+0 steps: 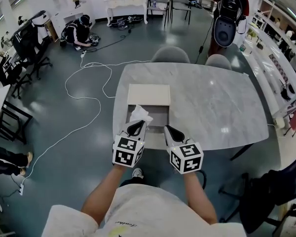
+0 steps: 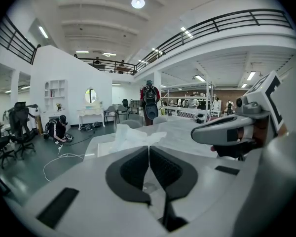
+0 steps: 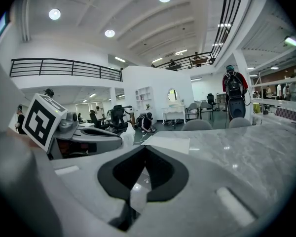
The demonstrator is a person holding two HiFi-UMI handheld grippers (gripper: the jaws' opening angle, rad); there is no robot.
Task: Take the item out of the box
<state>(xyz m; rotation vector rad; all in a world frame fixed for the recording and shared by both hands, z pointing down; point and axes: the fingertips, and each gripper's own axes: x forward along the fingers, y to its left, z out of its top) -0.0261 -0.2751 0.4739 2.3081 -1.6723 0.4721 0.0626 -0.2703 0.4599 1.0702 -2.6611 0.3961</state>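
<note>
— What are the fingers doing?

— Both pairs are pressed together. On the left gripper [image 1: 136, 128] [image 2: 149, 147] the dark fingers [image 2: 130, 169] meet at their tips right up against the crumpled white paper [image 1: 139, 114] [image 2: 133, 135]. I can't tell whether they nip an edge of it. The right gripper [image 1: 171, 132] [image 3: 145, 148] is just beside it, its fingers [image 3: 160, 174] closed on nothing, at the box's near right corner.

— And where's the paper?

— Standing up in the left part of the open box [image 1: 158, 115], which sits on the marble desk [image 1: 212, 107] towards the person's side. The pale lid [image 1: 148, 94] lies flat behind the box, against its far edge.

— Anything in the way?

— The left gripper itself covers the near side of the paper. Further out, two grey chairs [image 1: 170, 54] [image 1: 218, 61] stand at the far side of the desk. A white cable [image 1: 84, 98] loops across the floor to the left, and a person [image 1: 78, 33] crouches well beyond it.
</note>
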